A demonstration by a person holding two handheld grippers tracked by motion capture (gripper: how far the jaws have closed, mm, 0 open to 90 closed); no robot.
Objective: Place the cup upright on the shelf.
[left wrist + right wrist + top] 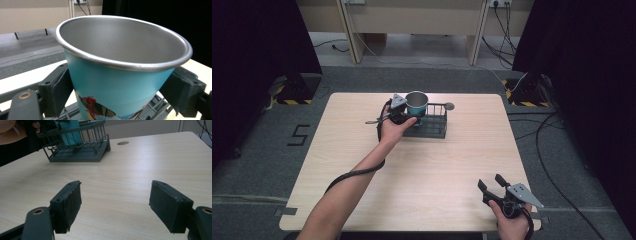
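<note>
1. A dark wire rack (432,126) sits on the far side of the wooden bench (422,175), about in the middle from left to right.
2. A blue cup (416,103) with a shiny metal inside stands at the left end of the rack. Its bottom is down among the rack's wires.
3. The cup is empty. In the left gripper view you can look right into the cup (122,67) and see only bare silver metal.
4. The cup has a little colored picture low on its blue side.
5. The left gripper (399,111) is at the left end of the rack. Its two black pads (62,87) press on both sides of the cup, so it is grasping the cup.
6. The rest of the rack, to the right of the cup, has nothing in it.
7. A small round hole (449,106) in the bench is just behind the rack's right end.
8. The right gripper (494,187) is well away from the rack, by the near right edge of the bench. Its jaws are spread wide apart and hold nothing.
</note>
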